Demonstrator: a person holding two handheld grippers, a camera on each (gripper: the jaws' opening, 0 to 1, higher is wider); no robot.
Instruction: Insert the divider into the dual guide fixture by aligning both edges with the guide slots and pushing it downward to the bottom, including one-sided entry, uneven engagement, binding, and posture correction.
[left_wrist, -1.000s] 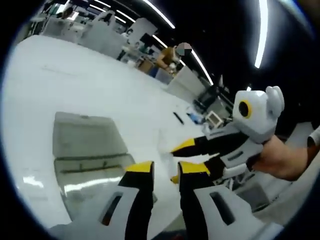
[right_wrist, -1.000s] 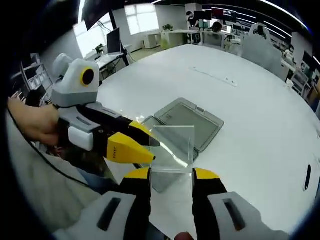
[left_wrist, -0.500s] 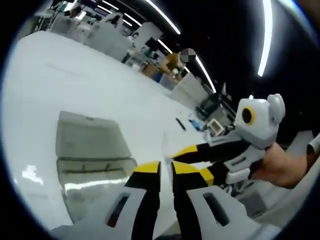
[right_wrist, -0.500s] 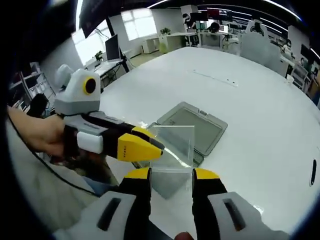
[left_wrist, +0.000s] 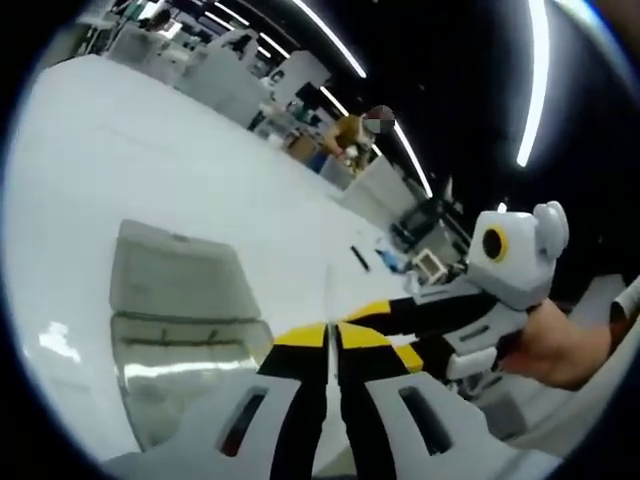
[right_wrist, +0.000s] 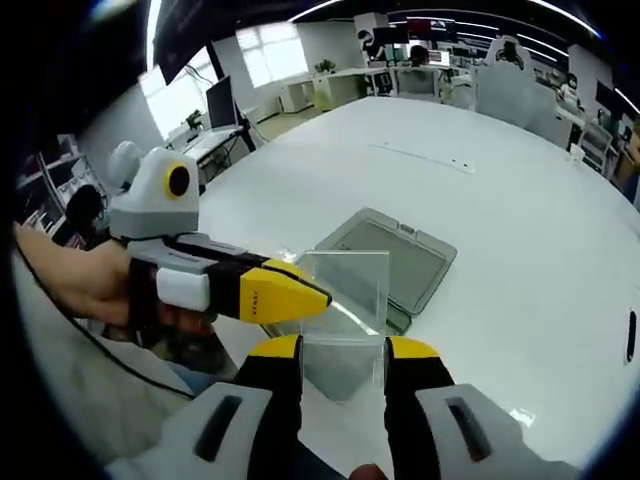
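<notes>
Right gripper view: our right gripper (right_wrist: 343, 345) holds the clear divider (right_wrist: 345, 300) upright between its 2 jaws, while the left gripper (right_wrist: 300, 293) pinches the divider's left edge with its jaws closed on it. Beyond, the fixture (right_wrist: 392, 262) lies on the white table (right_wrist: 520, 230), its tray holding nothing. We judge insertion not yet begun.

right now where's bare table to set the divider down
Open white table stretches beyond and right of the grey fixture, up to a dark pen. It's crowded near the edge, where both grippers, left and right, grip the clear divider.
</notes>
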